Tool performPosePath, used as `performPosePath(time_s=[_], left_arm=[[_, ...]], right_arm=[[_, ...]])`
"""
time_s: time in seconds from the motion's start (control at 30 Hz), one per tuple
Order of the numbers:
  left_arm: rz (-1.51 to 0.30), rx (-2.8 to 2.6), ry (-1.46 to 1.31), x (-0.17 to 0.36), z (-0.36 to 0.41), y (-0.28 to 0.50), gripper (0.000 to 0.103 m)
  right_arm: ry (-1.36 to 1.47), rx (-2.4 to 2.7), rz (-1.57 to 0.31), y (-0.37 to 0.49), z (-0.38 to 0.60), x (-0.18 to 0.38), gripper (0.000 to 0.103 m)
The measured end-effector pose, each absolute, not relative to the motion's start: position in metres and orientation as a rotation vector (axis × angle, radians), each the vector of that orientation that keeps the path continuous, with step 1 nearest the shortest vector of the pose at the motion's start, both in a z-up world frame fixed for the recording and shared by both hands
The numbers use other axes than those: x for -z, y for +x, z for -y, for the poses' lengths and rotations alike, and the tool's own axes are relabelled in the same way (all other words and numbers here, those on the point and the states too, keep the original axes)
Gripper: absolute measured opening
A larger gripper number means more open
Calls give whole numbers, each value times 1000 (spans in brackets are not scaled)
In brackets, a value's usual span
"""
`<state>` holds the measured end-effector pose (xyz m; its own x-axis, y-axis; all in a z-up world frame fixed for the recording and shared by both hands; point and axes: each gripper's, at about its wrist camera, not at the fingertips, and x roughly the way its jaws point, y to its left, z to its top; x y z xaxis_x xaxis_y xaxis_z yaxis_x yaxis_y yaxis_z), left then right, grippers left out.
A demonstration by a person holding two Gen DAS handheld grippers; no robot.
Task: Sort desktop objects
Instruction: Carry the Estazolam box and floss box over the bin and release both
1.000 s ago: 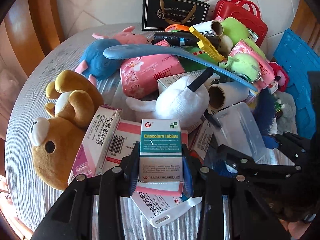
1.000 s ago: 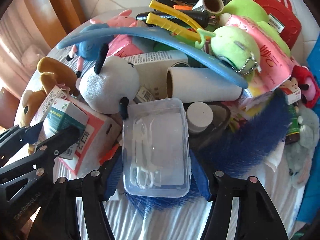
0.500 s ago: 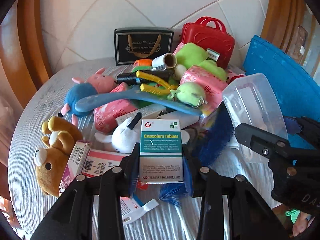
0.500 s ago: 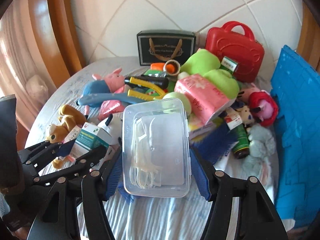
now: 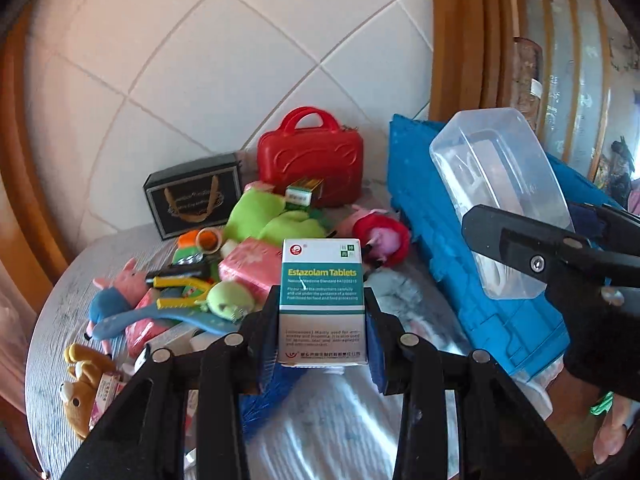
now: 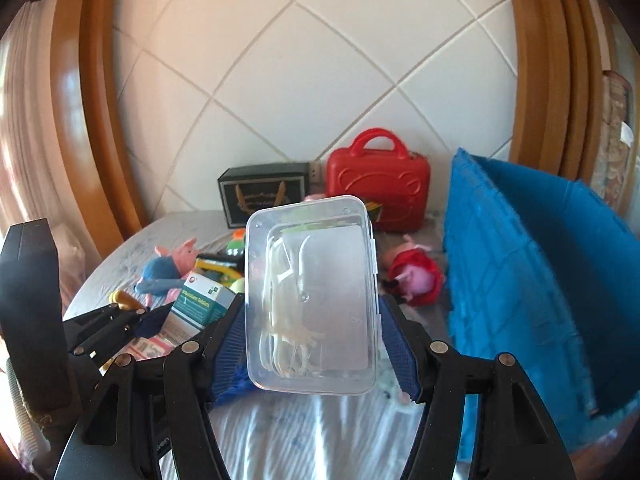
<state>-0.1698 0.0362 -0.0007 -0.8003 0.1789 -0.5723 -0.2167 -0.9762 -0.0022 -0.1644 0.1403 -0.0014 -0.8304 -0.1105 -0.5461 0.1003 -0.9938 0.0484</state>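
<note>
Many toys (image 5: 168,296) crowd round grey table (image 5: 56,332); tiled wall (image 6: 304,72) behind.

My left gripper (image 5: 322,330) covers the lower sides of the white and teal cardboard tablet box (image 5: 322,280), whose small print is too fine to read. In my right wrist view the clear plastic lidded case (image 6: 312,292) hides the heap behind it, and the thin white pieces inside are too tangled to name. The blue foam mat (image 6: 532,292) runs off the right edge. The brown plush bear (image 5: 82,384) is half hidden behind my finger.
</note>
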Motion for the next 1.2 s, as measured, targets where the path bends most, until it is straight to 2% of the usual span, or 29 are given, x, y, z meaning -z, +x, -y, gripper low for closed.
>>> performPosePath(time_s=[0.3, 0.57, 0.7, 0.8, 1.03, 1.2], left_arm=[[-170, -2640, -777, -59, -217, -192, 36], [-257, -2470, -1114, -73, -355, -279, 36], [-221, -2388, -1349, -53, -392, -336, 36], [-270, -2366, -1475, -24, -414, -366, 36], [-279, -2214, -1835, 75, -428, -415, 36], [-291, -2081, -2005, 116, -431, -409, 36]], right_arm=[[819, 3132, 89, -137, -327, -39, 64], [1109, 3122, 202, -186, -484, -45, 64], [1307, 3031, 257, -233, -532, -34, 64], [1499, 2914, 257, -272, -555, -14, 64], [1921, 2595, 351, -329, -580, 93, 64], [2124, 2436, 287, -345, -579, 160, 64]])
